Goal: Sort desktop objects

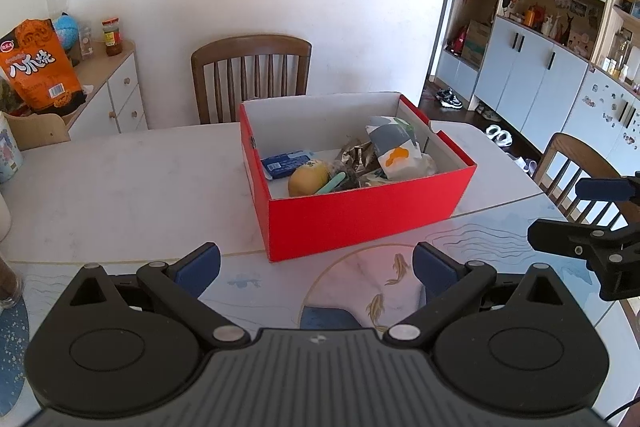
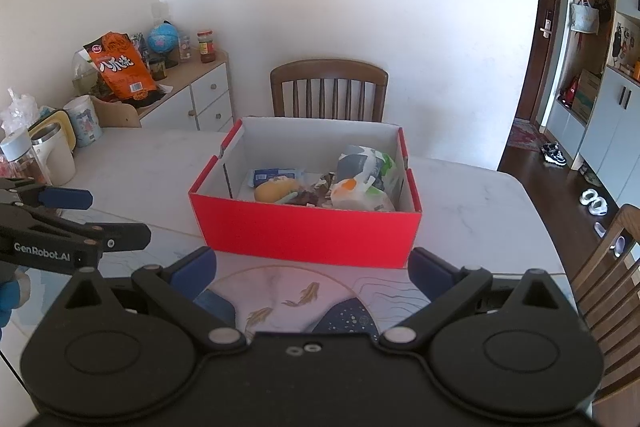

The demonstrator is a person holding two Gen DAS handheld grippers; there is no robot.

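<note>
Ahead of our left hand-held gripper (image 1: 316, 269) the red box (image 1: 360, 223) looks like matt cardboard, white and papery inside. In it we see crinkly foil wrappers (image 1: 354, 155) and a glossy plastic bag (image 1: 400, 151). The surface (image 1: 120, 187) under it looks smooth and marble-like, faintly shiny. Both the left and the right hand-held gripper (image 2: 312, 273) are matt black plastic with blue pads (image 2: 194, 273) and metal pins. Behind the box, the chair (image 2: 328, 89) is varnished wood.

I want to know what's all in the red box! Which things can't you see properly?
- Bottom of the red cardboard box: both views, the near wall and piled items hide it.
- Dark crumpled wrappers: too jumbled to identify.
- Blue flat packet: print too small; the yellow round fruit overlaps it.
- Right gripper in the left view: cut off by the edge.
</note>
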